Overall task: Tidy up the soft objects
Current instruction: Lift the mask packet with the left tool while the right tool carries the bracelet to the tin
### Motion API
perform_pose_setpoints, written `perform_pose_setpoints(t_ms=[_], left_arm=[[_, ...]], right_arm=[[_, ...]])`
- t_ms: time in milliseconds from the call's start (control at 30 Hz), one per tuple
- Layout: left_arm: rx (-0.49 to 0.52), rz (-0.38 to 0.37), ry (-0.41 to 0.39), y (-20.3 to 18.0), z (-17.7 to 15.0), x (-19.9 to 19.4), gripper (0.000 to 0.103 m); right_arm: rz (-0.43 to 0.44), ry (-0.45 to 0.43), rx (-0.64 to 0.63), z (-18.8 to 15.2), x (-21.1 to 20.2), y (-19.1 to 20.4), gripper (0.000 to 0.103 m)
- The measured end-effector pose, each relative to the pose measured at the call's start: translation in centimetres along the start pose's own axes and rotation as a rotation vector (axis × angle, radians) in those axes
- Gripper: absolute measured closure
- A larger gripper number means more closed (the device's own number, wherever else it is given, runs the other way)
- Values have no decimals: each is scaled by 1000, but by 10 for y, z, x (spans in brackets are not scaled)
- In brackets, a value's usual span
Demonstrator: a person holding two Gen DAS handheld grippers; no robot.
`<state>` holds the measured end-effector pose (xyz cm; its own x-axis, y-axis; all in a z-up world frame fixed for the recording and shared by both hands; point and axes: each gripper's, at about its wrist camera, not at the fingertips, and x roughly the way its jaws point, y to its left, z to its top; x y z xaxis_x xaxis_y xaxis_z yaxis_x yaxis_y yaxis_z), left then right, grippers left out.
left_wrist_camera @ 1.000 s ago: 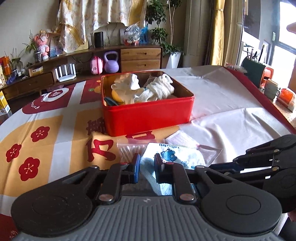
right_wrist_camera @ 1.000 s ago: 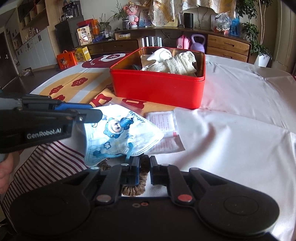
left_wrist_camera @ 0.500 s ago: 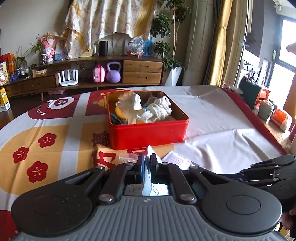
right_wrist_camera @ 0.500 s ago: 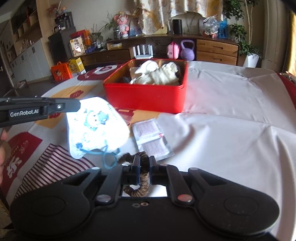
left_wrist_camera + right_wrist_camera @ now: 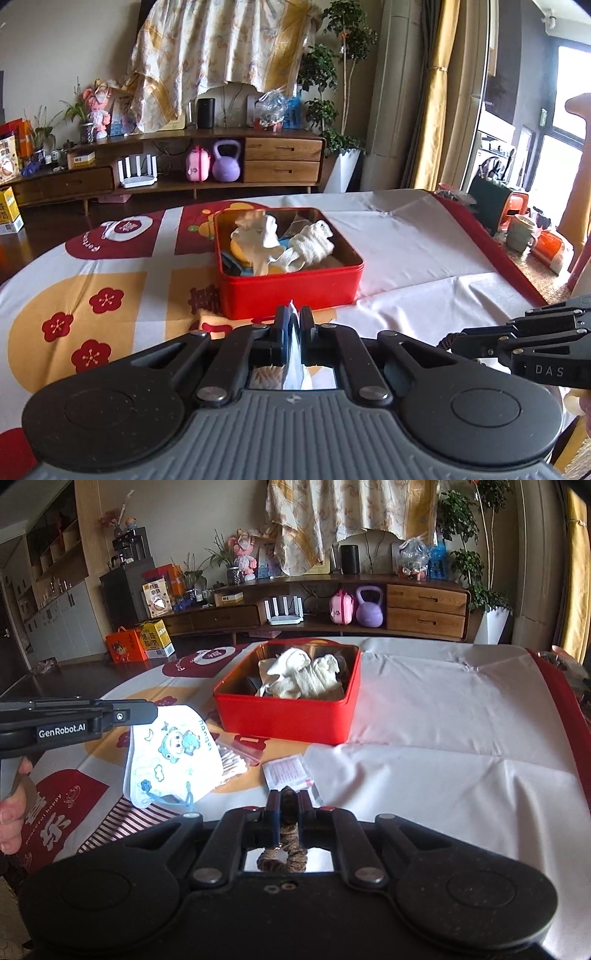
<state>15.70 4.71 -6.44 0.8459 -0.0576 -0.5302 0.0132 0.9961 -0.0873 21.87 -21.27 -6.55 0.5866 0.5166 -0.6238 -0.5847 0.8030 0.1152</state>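
A red tin box (image 5: 291, 286) (image 5: 291, 716) sits mid-table holding white socks and cloths (image 5: 291, 245) (image 5: 303, 677). My left gripper (image 5: 294, 321) is shut on a child's face mask (image 5: 294, 354) with a blue cartoon print. The right wrist view shows the mask (image 5: 173, 757) hanging in the air from the left gripper (image 5: 147, 712), left of the box. My right gripper (image 5: 287, 805) is shut on a brown scrunchie (image 5: 286, 845) and holds it above the table, in front of the box.
A bag of cotton swabs (image 5: 236, 757) and a flat white packet (image 5: 288, 771) lie on the tablecloth in front of the box. A striped cloth (image 5: 122, 821) lies at the near left. A sideboard (image 5: 207, 162) stands behind the table.
Both grippers have risen from the table. The left one closed on the mask and lifted it. The right one lifted the scrunchie. The box looks farther away now.
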Motion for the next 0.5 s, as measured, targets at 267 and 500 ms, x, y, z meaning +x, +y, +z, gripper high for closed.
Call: perform_pose_setpoints(t_ms=[267,500], left_arm=[[43,-29,18,-11,9,-2,97],[54,-31,0,-12,25,-5,97]], right_arm=[[3,-38,-33,23,-11,-2,95],[0,-56,-51,40,-9,-1,95]])
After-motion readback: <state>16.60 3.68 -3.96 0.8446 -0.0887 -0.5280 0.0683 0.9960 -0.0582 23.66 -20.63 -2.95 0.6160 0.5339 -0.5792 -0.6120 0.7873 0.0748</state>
